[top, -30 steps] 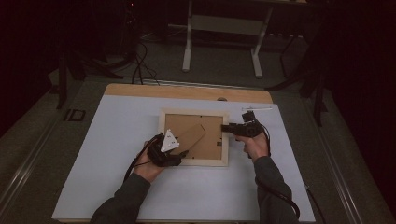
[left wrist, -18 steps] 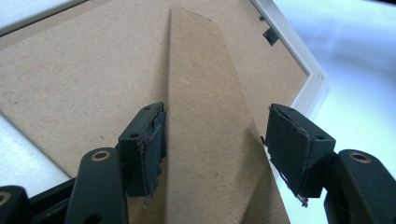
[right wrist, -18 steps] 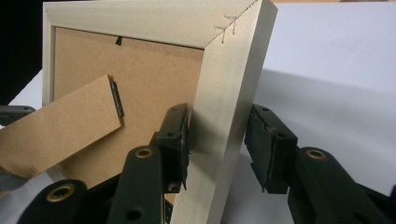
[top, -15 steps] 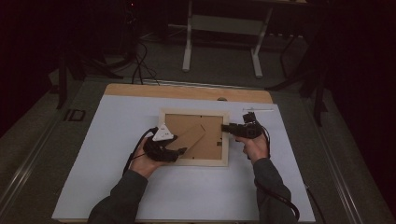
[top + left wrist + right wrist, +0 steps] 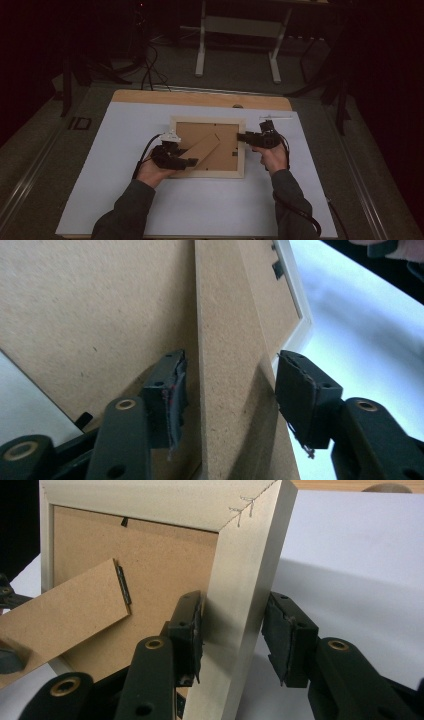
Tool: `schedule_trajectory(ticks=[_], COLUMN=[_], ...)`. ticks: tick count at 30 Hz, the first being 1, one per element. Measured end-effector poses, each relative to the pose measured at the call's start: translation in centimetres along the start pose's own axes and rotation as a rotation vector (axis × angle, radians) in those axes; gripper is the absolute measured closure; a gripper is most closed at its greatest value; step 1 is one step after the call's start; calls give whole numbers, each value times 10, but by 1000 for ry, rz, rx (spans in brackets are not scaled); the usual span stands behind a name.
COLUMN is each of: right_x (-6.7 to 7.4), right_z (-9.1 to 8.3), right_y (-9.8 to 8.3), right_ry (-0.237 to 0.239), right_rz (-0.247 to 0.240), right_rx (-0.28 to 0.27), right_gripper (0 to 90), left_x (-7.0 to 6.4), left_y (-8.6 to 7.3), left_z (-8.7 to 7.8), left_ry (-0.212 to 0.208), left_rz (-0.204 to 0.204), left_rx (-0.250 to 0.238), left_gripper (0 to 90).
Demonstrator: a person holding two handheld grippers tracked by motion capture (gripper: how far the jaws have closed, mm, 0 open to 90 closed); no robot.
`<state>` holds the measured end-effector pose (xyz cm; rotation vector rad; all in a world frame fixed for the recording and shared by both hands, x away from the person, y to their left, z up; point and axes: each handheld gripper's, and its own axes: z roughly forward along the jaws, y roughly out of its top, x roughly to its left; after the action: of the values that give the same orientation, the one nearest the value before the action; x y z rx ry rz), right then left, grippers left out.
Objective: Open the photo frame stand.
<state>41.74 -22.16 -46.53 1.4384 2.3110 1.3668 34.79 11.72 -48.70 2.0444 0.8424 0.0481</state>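
Fingers (image 5: 192,630) straddle the unlabelled frame (image 5: 240,605); no writing readable.

The high view sits above the person's side, looking forward and down over the whole table (image 5: 125,200). Both gripper views ride super close, looking along their own jaws from opposite sides. All three share the picture frame (image 5: 240,150) (image 5: 295,310) (image 5: 240,580) and its stand (image 5: 205,150) (image 5: 235,390) (image 5: 60,615).
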Motion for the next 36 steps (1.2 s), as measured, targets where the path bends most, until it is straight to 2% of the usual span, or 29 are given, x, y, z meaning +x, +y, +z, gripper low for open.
schedule_trajectory(ticks=[1, 5, 12, 20, 26, 32, 33, 36], right_x=[1, 2, 6, 10, 13, 15, 17, 18], right_z=[0, -1, -4, -10, -16, -20, -21, -22], right_y=[0, 1, 2, 6, 7, 9, 11, 11], right_ry=[-3, -6, -16, -36, -54, -66, -72, -78], right_rz=[-5, -17, -35, -56, -57, -73, -82, -95], right_rx=[-1, -1, -5, -26, -52, -68, -77, -86], right_gripper=[596, 596, 598, 609, 616, 621, 622, 621], left_x=[0, -2, -3, -7, -9, -10, -11, -11], left_y=[0, 1, 2, 5, 8, 12, 13, 14], left_z=[1, 2, 1, 1, 2, 3, 3, 3], left_ry=[-14, -9, 29, 43, 74, 105, 120, 128], left_rz=[-7, -2, 10, 29, 44, 56, 59, 58], left_rx=[8, 19, 33, 27, 31, 24, 22, 20], left_gripper=[502, 555, 599, 646, 649, 664, 664, 667])
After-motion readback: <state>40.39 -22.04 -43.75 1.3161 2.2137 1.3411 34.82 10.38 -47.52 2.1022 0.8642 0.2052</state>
